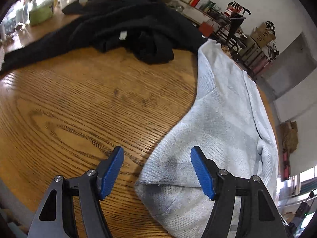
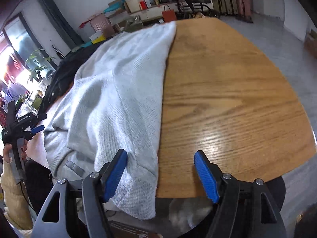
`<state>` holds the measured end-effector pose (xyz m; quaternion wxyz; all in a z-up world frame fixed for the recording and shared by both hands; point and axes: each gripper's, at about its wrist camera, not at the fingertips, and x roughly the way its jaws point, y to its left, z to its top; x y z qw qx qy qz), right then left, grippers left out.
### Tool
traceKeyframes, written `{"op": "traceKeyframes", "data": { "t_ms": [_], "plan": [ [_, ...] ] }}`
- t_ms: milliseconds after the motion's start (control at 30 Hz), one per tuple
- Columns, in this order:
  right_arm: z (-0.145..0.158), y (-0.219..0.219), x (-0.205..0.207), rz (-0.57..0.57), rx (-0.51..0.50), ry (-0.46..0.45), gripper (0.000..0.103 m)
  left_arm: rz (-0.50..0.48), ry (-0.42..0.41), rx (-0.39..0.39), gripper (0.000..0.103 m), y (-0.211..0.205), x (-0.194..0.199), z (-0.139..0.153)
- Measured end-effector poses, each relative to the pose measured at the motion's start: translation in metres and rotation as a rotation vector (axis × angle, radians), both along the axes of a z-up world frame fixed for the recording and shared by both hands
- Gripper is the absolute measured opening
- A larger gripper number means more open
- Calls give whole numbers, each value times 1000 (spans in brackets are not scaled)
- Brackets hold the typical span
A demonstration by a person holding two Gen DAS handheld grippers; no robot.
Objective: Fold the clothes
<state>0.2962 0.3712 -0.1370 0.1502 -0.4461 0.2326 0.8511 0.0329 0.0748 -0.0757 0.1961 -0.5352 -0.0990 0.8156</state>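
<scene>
A: What is seen furthest left?

B: A black garment point(image 1: 122, 25) is heaped at the far left of the counter point(image 1: 69, 107), well apart from the work. Right of it, the left tool point(image 1: 157, 170) is held spread and pinching nothing, with the near left corner of the pale knit sweater point(image 1: 223, 119) lying between its pads.

A: And to the right?

B: The sweater is laid lengthwise, near to far, its right edge folded straight. The right tool point(image 2: 160, 173) is likewise spread and empty, the near right hem lying just inside its left pad, bare wood under the rest of the gap.

A: How should the step be done well?

B: Judging by the layout, both near corners should be pinched through all layers together, then lifted evenly and carried far, so that the fold line stays square. The hem hanging off the near edge should be gathered first, lest it drag.
</scene>
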Motion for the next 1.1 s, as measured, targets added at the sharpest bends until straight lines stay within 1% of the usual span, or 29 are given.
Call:
{"op": "traceKeyframes", "data": {
  "t_ms": [100, 233, 267, 300, 333, 367, 433, 467, 500, 600, 700, 800, 833, 900, 933, 967, 1000, 1067, 1100],
  "plan": [
    [2, -2, -2, 6, 11, 0, 74, -31, 0, -8, 71, 1, 2, 4],
    [7, -4, -4, 12, 23, 7, 74, -29, 25, -24, 70, 8, -1, 1],
    [8, -4, -4, 11, 28, 8, 74, -45, 26, -21, 69, 11, 0, 1],
    [9, -4, -3, 10, 32, 9, 75, -58, 21, -19, 66, 15, -1, -1],
    [10, -4, -3, 9, 34, 9, 75, -68, 12, -29, 49, 19, -2, -3],
    [10, -4, -2, 7, 35, 9, 75, -68, 2, -67, 30, 23, -2, -3],
    [11, -3, -2, 4, 35, 8, 75, -53, -5, -122, 17, 27, -7, -6],
    [12, -3, -2, 5, 35, 7, 75, -55, -11, -111, 14, 28, -7, -4],
    [14, -2, -6, 6, 46, 0, 75, -58, -16, -101, 13, 29, -7, -3],
    [23, -2, -21, 8, 83, -23, 75, -68, 12, -121, 13, 32, -2, 3],
    [32, 0, -39, -1, 131, -56, 75, -60, 32, -120, 13, 28, 3, 2],
    [44, 6, -78, -35, 209, -112, 75, -46, 41, -127, 13, 25, 5, -3],
    [49, 8, -96, -44, 223, -123, 75, -44, 37, -145, 13, 25, 6, -4],
    [57, 14, -132, -61, 247, -143, 75, -52, 17, -195, 13, 33, 4, -3],
    [60, 17, -153, -60, 253, -146, 75, -73, 1, -248, 13, 40, 2, 0],
    [62, 21, -185, -52, 250, -157, 75, -87, -16, -276, 12, 45, -1, 1],
    [62, 24, -208, -46, 242, -176, 75, -107, -42, -292, 12, 49, -4, 2],
    [62, 31, -266, -39, 181, -224, 74, -198, -88, -336, 12, 57, -11, 2],
    [63, 34, -292, -36, 147, -242, 70, -246, -107, -360, 12, 60, -14, 2]
  ]
}}
